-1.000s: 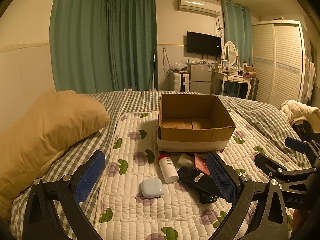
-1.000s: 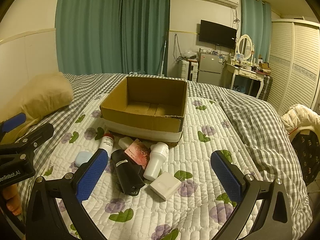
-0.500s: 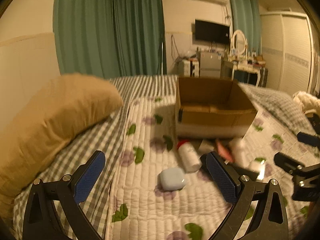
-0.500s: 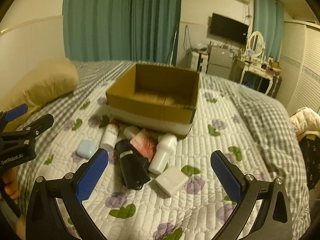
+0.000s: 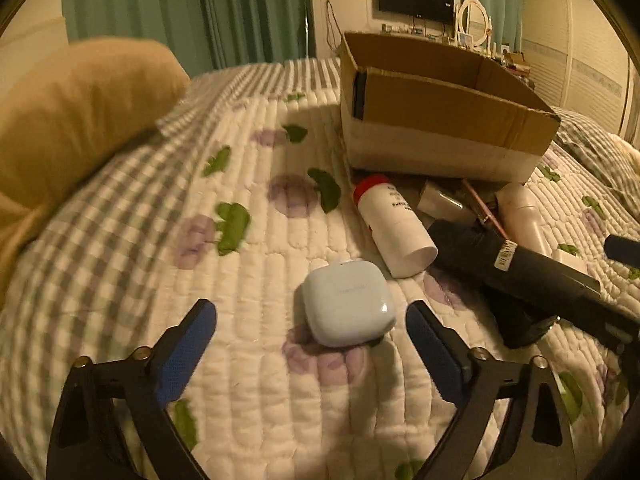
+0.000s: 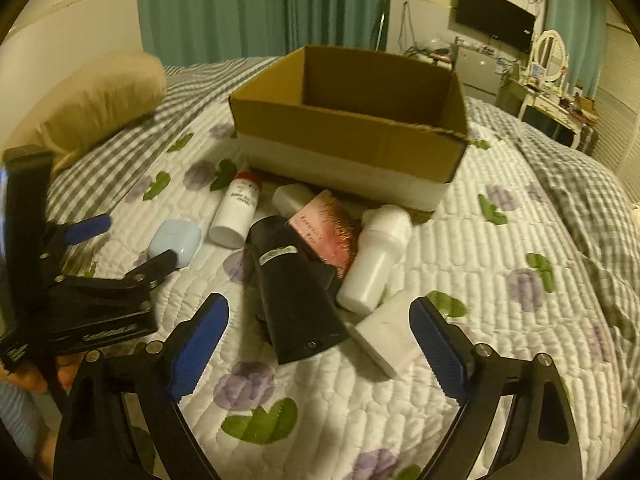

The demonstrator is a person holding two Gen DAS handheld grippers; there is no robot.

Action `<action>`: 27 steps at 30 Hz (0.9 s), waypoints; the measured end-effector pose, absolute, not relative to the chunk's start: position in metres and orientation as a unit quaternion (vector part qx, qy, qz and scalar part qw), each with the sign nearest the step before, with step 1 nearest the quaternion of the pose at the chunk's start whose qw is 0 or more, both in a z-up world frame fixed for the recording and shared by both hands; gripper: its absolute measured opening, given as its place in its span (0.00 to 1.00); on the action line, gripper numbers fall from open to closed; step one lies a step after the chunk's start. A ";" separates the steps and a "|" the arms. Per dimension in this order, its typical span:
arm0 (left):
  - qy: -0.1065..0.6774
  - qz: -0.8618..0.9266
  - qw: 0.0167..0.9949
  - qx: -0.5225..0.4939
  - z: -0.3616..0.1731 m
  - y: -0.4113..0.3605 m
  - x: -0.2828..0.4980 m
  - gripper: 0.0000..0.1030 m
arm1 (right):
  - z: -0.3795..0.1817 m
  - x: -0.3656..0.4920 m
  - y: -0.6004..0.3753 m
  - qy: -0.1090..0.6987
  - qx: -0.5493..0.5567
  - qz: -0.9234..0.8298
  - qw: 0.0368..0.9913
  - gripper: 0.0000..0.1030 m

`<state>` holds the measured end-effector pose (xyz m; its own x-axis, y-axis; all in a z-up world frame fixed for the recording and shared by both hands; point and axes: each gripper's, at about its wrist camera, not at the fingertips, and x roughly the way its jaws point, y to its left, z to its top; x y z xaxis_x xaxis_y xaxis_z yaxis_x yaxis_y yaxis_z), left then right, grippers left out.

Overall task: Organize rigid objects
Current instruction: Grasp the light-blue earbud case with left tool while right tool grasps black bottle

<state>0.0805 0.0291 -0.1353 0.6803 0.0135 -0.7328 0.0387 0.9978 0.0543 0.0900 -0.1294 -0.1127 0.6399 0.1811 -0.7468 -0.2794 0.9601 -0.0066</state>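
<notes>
A pale blue earbud case (image 5: 347, 303) lies on the quilt just ahead of my open left gripper (image 5: 312, 340), between its blue pads without touching them. It also shows in the right wrist view (image 6: 174, 241), next to the left gripper (image 6: 132, 244). Behind it lie a white bottle with a red cap (image 5: 390, 224), a black tube (image 6: 292, 292), a pink packet (image 6: 326, 232), a white bottle (image 6: 376, 260) and a white charger block (image 6: 386, 334). My right gripper (image 6: 318, 342) is open low over the black tube and charger. An open, empty cardboard box (image 6: 352, 132) stands behind the pile.
A tan pillow (image 5: 76, 120) lies at the left on the checked bedspread (image 6: 576, 184). Green curtains, a TV and a dressing table stand at the far wall.
Both grippers have dropped and moved forward toward the objects. The left one has closed in on the earbud case; the right one now hovers over the black tube and charger.
</notes>
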 end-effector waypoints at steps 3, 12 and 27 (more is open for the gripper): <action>0.410 -0.016 0.910 0.050 -0.147 0.022 0.091 0.92 | -0.119 0.098 -0.121 0.411 -0.073 0.135 0.899 0.89; 0.421 -0.057 0.902 0.074 -0.149 0.011 0.092 0.53 | -0.128 0.124 -0.108 0.423 -0.105 0.162 0.885 0.80; 0.403 -0.028 0.914 0.040 -0.108 0.049 0.075 0.53 | -0.155 0.144 -0.065 0.443 -0.184 0.162 0.862 0.45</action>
<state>0.0750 0.0486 -0.1082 0.6740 -0.0188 -0.7385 0.0835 0.9952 0.0508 0.1435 -0.0653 -0.1548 0.5545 0.1162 -0.8240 -0.4427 0.8797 -0.1738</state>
